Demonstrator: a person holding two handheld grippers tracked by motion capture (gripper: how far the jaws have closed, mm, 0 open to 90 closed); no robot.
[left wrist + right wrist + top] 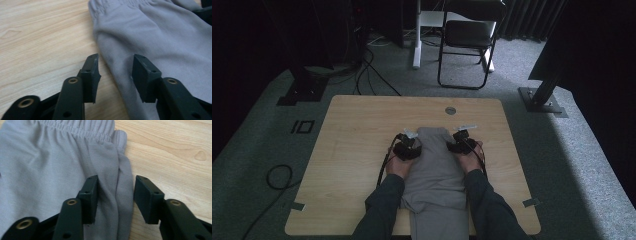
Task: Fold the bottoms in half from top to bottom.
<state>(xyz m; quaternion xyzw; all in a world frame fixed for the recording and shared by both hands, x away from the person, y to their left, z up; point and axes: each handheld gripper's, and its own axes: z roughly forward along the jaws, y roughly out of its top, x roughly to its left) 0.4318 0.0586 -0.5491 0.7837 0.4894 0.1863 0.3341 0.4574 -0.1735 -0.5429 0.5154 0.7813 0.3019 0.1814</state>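
A black folding chair (467, 37) stands on grey carpet (512, 75) at twelve o'clock beyond the wooden bench (357, 125); cables (372, 75) trail at eleven.

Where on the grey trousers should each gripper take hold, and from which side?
Grip the grey trousers at their two side edges just below the gathered waistband, each from its own outer side. The cloth lies flat, so only the folded edges give something to pinch. The left gripper and right gripper already straddle those edges, jaws open; sliding a jaw under would probably work.
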